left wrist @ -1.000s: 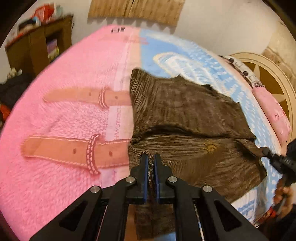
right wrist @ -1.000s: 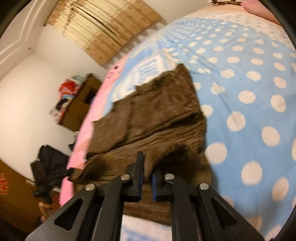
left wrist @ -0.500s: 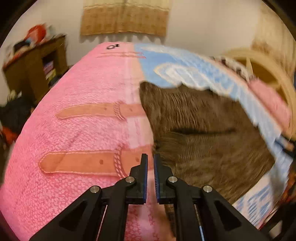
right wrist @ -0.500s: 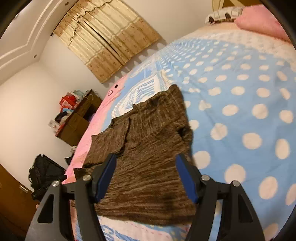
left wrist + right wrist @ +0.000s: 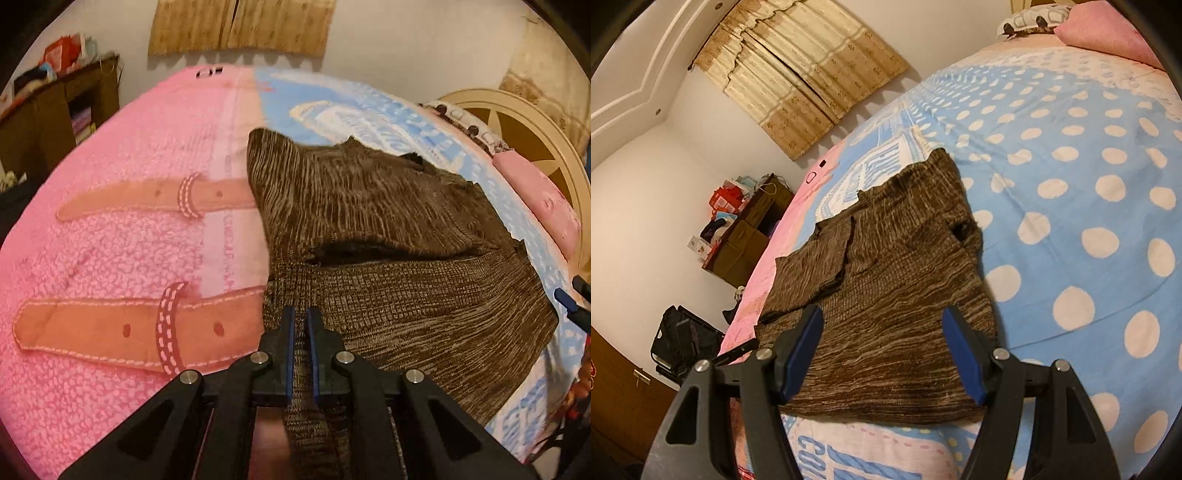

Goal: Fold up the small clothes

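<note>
while the left tool (image 5: 299, 325) pinches the brown sweater's (image 5: 886, 295) edge, the right tool (image 5: 882, 354) hovers wide apart above it.

Pink-and-blue blanketed bed (image 5: 110, 266), brown knit garment (image 5: 388, 229) and pink pillow (image 5: 546, 206) on it.

My left gripper (image 5: 299, 325) and right gripper (image 5: 882, 350) are both matte black, with triangular cut-out arms, silver round screws at the joints, and blue pads (image 5: 803, 354) lining the fingers.

Sweater (image 5: 388, 221): streaky brown knit. Blanket (image 5: 122, 266): pink with tan belts; blue part white-dotted. Curtain (image 5: 801, 81): beige. My tools (image 5: 882, 354): black, blue pads.
</note>
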The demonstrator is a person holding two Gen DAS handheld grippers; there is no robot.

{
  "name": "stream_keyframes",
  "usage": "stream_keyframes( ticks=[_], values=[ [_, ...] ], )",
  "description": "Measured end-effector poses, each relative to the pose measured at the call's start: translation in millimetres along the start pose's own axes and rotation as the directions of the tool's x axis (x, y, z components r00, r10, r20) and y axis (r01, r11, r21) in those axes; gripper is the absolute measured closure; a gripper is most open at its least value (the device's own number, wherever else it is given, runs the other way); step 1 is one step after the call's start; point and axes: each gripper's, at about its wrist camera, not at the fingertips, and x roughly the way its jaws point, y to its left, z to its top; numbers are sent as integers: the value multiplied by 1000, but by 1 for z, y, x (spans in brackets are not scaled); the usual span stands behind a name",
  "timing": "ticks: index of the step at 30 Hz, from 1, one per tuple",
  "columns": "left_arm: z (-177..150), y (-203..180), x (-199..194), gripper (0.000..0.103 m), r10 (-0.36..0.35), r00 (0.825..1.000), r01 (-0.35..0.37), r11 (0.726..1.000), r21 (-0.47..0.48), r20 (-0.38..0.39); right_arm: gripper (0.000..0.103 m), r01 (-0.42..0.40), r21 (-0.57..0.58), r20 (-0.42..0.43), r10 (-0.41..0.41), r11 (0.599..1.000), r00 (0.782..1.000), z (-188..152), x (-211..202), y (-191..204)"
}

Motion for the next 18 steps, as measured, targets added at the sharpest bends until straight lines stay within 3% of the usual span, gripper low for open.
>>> stream_keyframes(
  ticks=[4, 8, 10, 11, 13, 15, 16, 18],
  values=[
    [-14, 9, 0, 96, -42, 996, 46, 998, -44, 80, 32, -5, 7, -16, 6, 1000, 1000, -2, 4, -1],
    [-14, 22, 1, 96, -103, 990, 115, 984, -133, 98, 32, 12, -2, -13, -12, 1000, 1000, -4, 7, -1],
    [-13, 21, -2, 96, -108, 989, 120, 985, -128, 99, 32, 1, 8, -16, -1, 1000, 1000, -4, 8, -1],
    [-13, 21, -4, 90, -117, 989, 129, 983, -129, 93, 32, 0, 9, -17, 0, 1000, 1000, -4, 8, -1],
    [-11, 21, -11, 68, -156, 984, 167, 976, -143, 86, 32, -2, 6, -15, 2, 1000, 1000, -3, 8, -1],
    [-8, 13, -23, 16, -115, 987, 127, 986, -106, 116, 32, -5, -4, -10, 5, 1000, 1000, -3, 6, 1],
    [-7, 9, -28, 10, -93, 987, 103, 992, -76, 130, 32, -4, -11, -8, 4, 1000, 1000, -2, 5, 3],
    [-2, 4, -30, 9, -74, 988, 81, 996, -46, 137, 32, 8, -32, 0, -8, 999, 1000, 0, 4, 5]
  ],
)
